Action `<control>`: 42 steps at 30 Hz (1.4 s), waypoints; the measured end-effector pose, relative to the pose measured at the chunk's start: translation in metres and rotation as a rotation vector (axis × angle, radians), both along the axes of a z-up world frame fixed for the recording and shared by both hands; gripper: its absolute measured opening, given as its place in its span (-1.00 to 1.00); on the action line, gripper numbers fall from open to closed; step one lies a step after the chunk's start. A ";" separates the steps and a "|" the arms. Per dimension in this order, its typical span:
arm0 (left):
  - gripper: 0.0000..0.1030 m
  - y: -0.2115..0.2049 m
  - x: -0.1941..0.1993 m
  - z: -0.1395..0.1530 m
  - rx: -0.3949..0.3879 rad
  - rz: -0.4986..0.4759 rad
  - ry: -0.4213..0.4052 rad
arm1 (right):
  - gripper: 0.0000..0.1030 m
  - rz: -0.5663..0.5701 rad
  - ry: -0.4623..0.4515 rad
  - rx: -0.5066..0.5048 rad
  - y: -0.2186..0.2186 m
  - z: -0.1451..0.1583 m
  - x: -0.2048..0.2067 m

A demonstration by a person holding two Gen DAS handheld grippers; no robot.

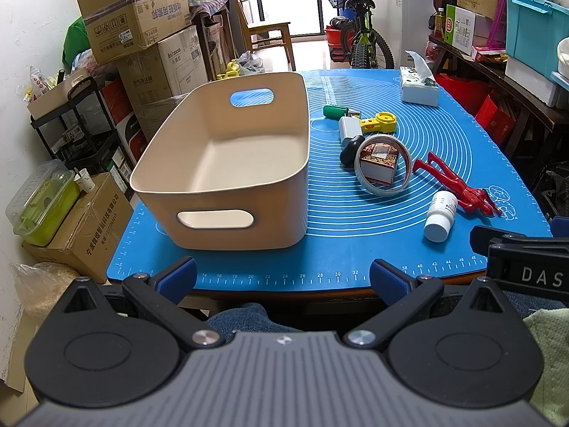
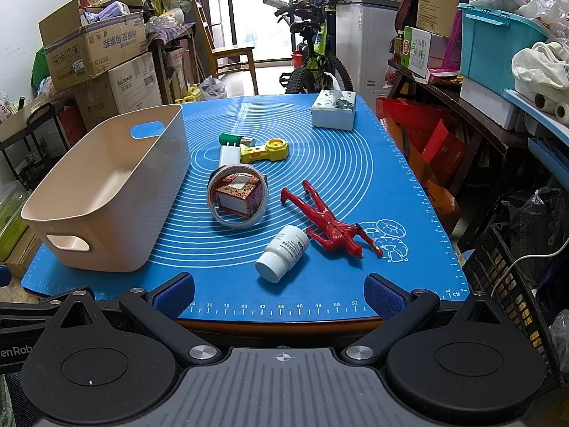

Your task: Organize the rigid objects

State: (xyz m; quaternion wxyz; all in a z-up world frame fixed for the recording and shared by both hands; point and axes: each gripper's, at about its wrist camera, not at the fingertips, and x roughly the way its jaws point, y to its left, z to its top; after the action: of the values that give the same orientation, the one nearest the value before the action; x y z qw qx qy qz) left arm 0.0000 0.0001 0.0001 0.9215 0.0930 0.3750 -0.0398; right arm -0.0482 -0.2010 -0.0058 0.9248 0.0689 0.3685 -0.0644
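Both grippers wait at the near edge of the mat point(image 2: 409, 185), spread wide with nothing between the fingers. The left gripper point(image 1: 282, 277) faces the bin point(image 1: 220, 163), which has nothing inside, so no object is sorted yet. The right gripper point(image 2: 279, 291) faces the loose things: the bottle point(image 2: 282, 252) lies nearest on its side, the red figure point(image 2: 327, 222) just beside it. The small box point(image 2: 238, 195) sits inside the tape point(image 2: 236, 220). I think the bottle is the easiest first pick for the right side.
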 end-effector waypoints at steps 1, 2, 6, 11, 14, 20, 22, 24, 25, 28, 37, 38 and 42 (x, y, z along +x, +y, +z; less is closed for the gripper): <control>0.98 0.000 0.000 0.000 0.000 0.000 0.000 | 0.96 0.000 0.000 0.000 0.000 0.000 0.000; 0.98 0.000 0.000 0.000 0.000 0.000 0.000 | 0.96 0.000 0.000 0.000 0.000 0.000 0.000; 0.98 0.000 0.000 0.000 0.000 0.000 0.000 | 0.95 0.000 0.000 -0.001 0.000 0.000 0.000; 0.98 0.000 0.000 0.000 0.000 0.000 0.000 | 0.96 -0.001 -0.001 -0.002 0.000 0.001 -0.001; 0.98 0.000 0.000 0.000 0.000 0.000 0.001 | 0.95 -0.004 -0.006 -0.007 0.001 0.001 -0.001; 0.98 -0.001 -0.002 -0.007 0.011 0.008 0.002 | 0.96 -0.016 -0.020 -0.022 0.000 0.003 -0.005; 0.98 0.004 0.003 -0.004 -0.004 0.018 0.014 | 0.96 -0.021 -0.013 -0.025 -0.001 0.004 -0.002; 0.98 0.007 0.008 -0.002 -0.027 0.030 0.019 | 0.96 -0.019 -0.007 -0.026 0.000 0.006 0.003; 0.98 0.011 0.010 0.001 -0.040 0.034 0.014 | 0.96 -0.020 -0.010 -0.025 0.000 0.007 0.004; 0.98 0.014 0.020 0.012 -0.032 0.045 -0.002 | 0.96 -0.016 -0.025 -0.029 0.000 0.011 0.011; 0.98 0.038 0.078 0.033 -0.020 0.071 -0.017 | 0.96 0.004 -0.008 -0.020 0.007 0.010 0.059; 0.99 0.043 0.085 0.034 -0.016 0.059 -0.014 | 0.96 0.000 0.002 -0.015 0.006 0.008 0.066; 0.98 0.059 0.120 0.036 0.018 0.094 -0.010 | 0.96 -0.028 0.052 0.011 0.000 -0.004 0.090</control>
State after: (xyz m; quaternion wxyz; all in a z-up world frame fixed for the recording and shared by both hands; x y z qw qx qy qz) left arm 0.1201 0.0594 0.0358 0.9233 0.0838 0.3748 0.0073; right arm 0.0418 -0.2007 -0.0095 0.9136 0.0772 0.3917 -0.0770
